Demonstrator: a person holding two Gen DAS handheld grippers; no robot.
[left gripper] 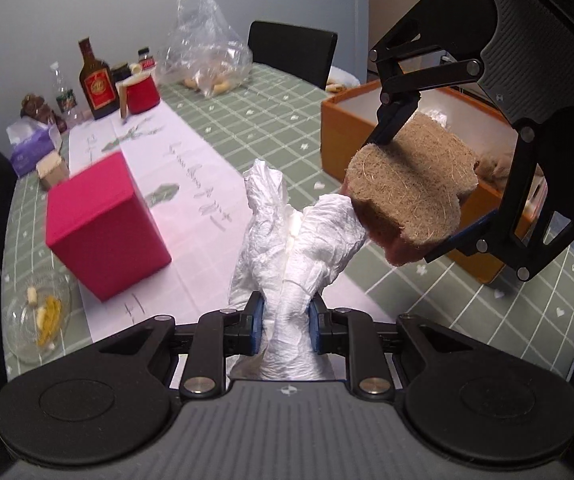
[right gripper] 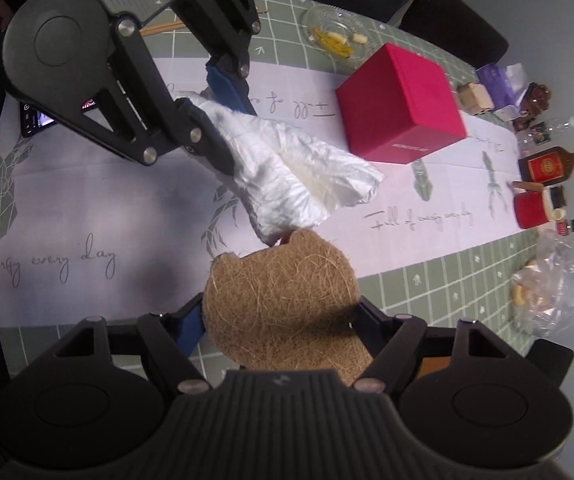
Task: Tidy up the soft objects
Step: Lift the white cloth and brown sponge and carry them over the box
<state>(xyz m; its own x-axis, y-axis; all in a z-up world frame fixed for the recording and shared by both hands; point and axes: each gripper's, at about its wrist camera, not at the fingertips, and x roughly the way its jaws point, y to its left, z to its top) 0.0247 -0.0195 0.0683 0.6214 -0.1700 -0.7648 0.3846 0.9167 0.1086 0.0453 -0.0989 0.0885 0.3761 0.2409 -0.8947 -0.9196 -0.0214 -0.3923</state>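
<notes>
Left gripper (left gripper: 285, 318) is pinching a crumpled white plastic bag (left gripper: 287, 236) between its blue pads, the loose end standing up and flopping forward above the table runner (left gripper: 191, 184). Over on the other side, the right gripper (right gripper: 279, 312) has its jaws pressed against the edges of a flat, lobed coconut-fibre pad (right gripper: 283, 304), brown and bristly on top with a reddish layer showing underneath in the left wrist view. Both soft things are up in the air, nothing resting on the green checked tablecloth (left gripper: 247, 120).

Look where the pad hangs: just in front of the orange box (left gripper: 351, 132), whose open top shows more brown fibrous stuff inside. My read is that the box is the collecting spot, and the pad is being carried toward it, with the bag waiting its turn. The bag's tip and the pad's edge sit very close, possibly touching; hard to tell.

Gripping the pad by its edges keeps it flat, sensible for a stiff mat. The bag, bunched at its middle, will sag and may snag on the box rim.

Well apart stand a red cube box (left gripper: 103, 224), a liquor bottle (left gripper: 94, 80) and a clear bag (left gripper: 207, 56).
</notes>
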